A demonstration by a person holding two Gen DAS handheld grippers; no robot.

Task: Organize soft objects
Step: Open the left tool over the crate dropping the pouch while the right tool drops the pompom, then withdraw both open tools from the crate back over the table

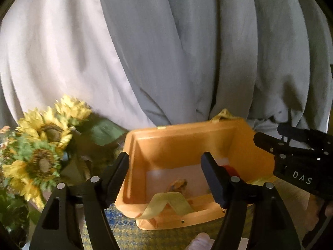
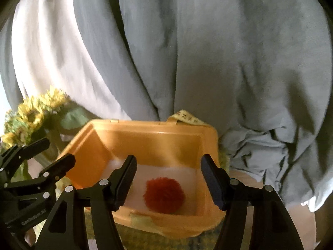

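An orange plastic bin [image 1: 185, 141] stands in front of both grippers; it also shows in the right wrist view [image 2: 145, 139]. A fuzzy red ball [image 2: 164, 195] lies on its pale floor, seen as a red sliver [image 1: 229, 169] behind my left gripper's finger. A small yellow-brown soft object [image 1: 178, 184] lies in the bin too. A yellow-green strap [image 1: 168, 204] hangs over the near rim. My left gripper [image 1: 165, 179] is open and empty above the near rim. My right gripper [image 2: 168, 181] is open and empty over the ball.
Artificial sunflowers [image 1: 41, 141] stand left of the bin; they also show in the right wrist view [image 2: 33, 114]. Grey and white curtains [image 1: 166, 52] hang behind. A yellow measuring tape [image 2: 187, 116] lies at the bin's far rim. A yellow-blue patterned cloth [image 1: 129, 229] covers the surface.
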